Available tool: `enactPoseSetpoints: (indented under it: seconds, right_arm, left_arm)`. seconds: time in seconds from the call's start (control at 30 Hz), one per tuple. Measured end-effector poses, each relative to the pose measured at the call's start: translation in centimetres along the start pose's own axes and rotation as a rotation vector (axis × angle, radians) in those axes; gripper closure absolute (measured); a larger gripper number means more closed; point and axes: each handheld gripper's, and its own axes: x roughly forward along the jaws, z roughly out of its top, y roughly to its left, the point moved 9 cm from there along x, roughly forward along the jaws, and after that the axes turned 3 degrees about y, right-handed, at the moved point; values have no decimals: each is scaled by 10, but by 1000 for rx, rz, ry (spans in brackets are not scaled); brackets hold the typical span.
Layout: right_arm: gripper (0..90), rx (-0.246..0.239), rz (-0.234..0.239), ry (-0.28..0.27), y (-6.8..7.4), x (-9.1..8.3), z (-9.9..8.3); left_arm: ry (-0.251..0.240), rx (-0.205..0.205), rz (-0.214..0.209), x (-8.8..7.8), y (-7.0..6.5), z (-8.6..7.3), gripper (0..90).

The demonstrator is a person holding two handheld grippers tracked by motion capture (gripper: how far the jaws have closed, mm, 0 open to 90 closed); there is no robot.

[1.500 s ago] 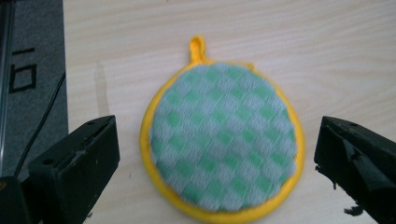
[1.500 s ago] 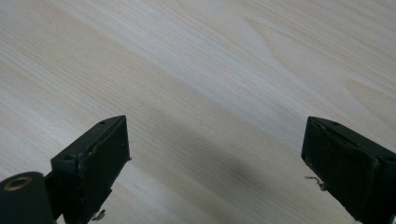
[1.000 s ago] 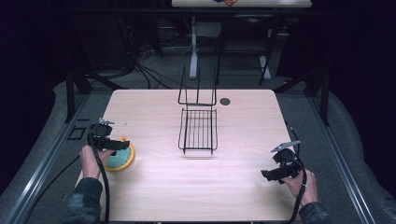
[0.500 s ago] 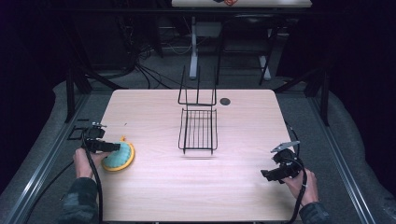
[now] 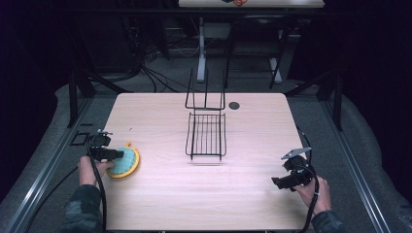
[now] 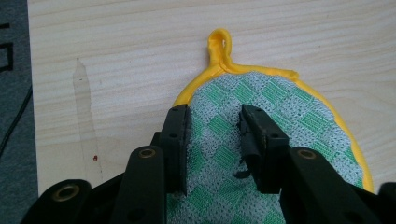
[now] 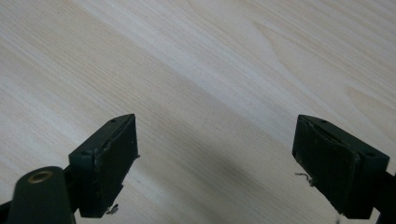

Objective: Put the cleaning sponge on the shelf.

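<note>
A: Left claw (image 5: 116, 155) shifted since a second ago. It was sitting over the potholder (image 5: 124, 162), then pulled toward the table's left edge, now it's back in over the near-left part of it. Right claw (image 5: 278, 182) hasn't budged.

B: Left claw state?

A: Jaws partly apart, a gap between them, nothing pinched. In the left gripper view the claw (image 6: 212, 122) hangs over the green-and-white checked cloth (image 6: 280, 112), yellow rim on both sides of the jaws, hanging loop (image 6: 219, 44) straight ahead of the tips. Can't tell if the tips touch the cloth.

B: Right one?

A: Spread wide, empty. Right gripper view: claw (image 7: 215, 135) over bare wood (image 7: 201, 60), nothing between the jaws.

B: Anything else?

A: Black wire rack (image 5: 206, 133) lies well ahead of both claws, mid-table (image 5: 160, 204), between them side to side, its tall wire back (image 5: 206, 92) at the far end. Small dark round spot (image 5: 234, 105) just right of that back. Potholder lies flat, well apart from the rack.
</note>
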Motion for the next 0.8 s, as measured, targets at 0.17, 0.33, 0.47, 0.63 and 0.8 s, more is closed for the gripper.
enactPoseSetpoints:
  seconds: [0.17,0.33,0.47,0.63,0.8]
  right_arm:
    - [133,14,-6,-14,-3,1,2]
    - [135,12,-7,-24,-2,-4,2]
    - [136,6,-11,-34,-3,-4,2]
    - [138,10,-14,-21,-4,-4,1]
    - [138,9,-15,-20,-5,-2,1]
  left_arm:
    - [-27,14,34,-1,-2,-1,720]
    - [-32,41,77,-2,-3,-1,800]
    - [-35,53,104,-2,-4,-1,830]
    - [-52,58,110,-4,-3,-1,847]
    - [-60,54,102,-5,-2,-1,862]
